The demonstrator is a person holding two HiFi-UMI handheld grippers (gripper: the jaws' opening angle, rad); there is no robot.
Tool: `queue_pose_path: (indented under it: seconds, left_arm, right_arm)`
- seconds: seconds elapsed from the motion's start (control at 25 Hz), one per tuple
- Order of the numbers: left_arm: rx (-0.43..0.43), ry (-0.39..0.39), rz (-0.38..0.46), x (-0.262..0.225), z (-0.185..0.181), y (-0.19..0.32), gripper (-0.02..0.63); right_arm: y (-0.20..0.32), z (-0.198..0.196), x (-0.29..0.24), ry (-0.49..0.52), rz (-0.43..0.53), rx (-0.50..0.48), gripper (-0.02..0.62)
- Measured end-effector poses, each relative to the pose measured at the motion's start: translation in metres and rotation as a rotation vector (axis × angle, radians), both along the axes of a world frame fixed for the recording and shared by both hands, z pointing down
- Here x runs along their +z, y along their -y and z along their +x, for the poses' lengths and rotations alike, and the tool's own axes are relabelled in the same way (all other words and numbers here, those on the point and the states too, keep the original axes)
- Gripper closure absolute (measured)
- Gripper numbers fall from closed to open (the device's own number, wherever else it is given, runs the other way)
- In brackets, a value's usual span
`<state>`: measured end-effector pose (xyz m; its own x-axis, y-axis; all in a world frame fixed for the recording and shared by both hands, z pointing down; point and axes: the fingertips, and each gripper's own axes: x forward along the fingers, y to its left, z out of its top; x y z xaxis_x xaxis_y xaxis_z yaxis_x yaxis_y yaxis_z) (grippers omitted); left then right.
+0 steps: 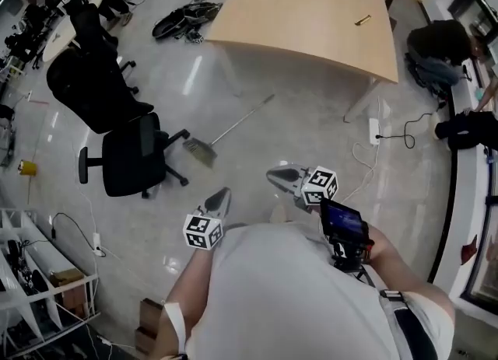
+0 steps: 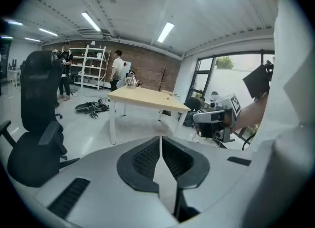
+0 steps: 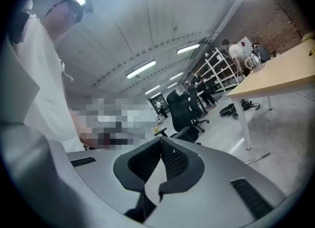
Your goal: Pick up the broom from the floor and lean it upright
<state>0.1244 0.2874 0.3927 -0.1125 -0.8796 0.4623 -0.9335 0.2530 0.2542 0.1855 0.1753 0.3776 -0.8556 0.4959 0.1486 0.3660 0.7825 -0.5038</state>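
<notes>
Bright ceiling strip lights glare off the glossy floor; fisheye edges darken and bend.

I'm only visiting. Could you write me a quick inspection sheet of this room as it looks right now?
Surface: pale glossy floor, hard and level.
Job's things: broom lies flat on the floor, bristle end near the office chair, not yet picked up.
Clutter: black heap beside the table; cardboard box by the person's feet.
Grippers: left gripper shut, empty; right gripper shut, empty; both apart from the broom.
Cables: white power strip with loose cords near the table leg.
Surroundings: wooden table, white rack, people at the far left.
</notes>
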Motion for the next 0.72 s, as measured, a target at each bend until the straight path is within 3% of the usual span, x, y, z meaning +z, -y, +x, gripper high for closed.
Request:
queue_pose_path:
  seconds: [0.2, 0.32, 0.44, 0.52, 0.72]
  left_arm:
    - [-0.048, -0.011, -0.009, 0.001, -0.018, -0.001, 0.586]
    - [-0.033, -0.041, -0.017, 0.012, -0.035, 0.005, 0.586]
    - [-0.029, -0.044, 0.007, 0.018, -0.082, 0.009, 0.586]
    - [-0.039, -0.028, 0.021, 0.016, -0.107, 0.019, 0.586]
    - [0.066, -0.052, 0.009, 0.018, -0.131, 0.065, 0.586]
  right_arm:
    - [0.006, -0.006, 0.007, -0.031, -0.012, 0.001, 0.58]
    - [0.015, -0.016, 0.016, -0.064, -0.011, 0.038, 0.58]
    - [0.027, -0.054, 0.04, -0.069, 0.041, 0.052, 0.58]
    - [0.033, -0.082, 0.025, -0.064, 0.058, 0.023, 0.58]
    - [0.066, -0.112, 0.006, -0.097, 0.069, 0.06, 0.58]
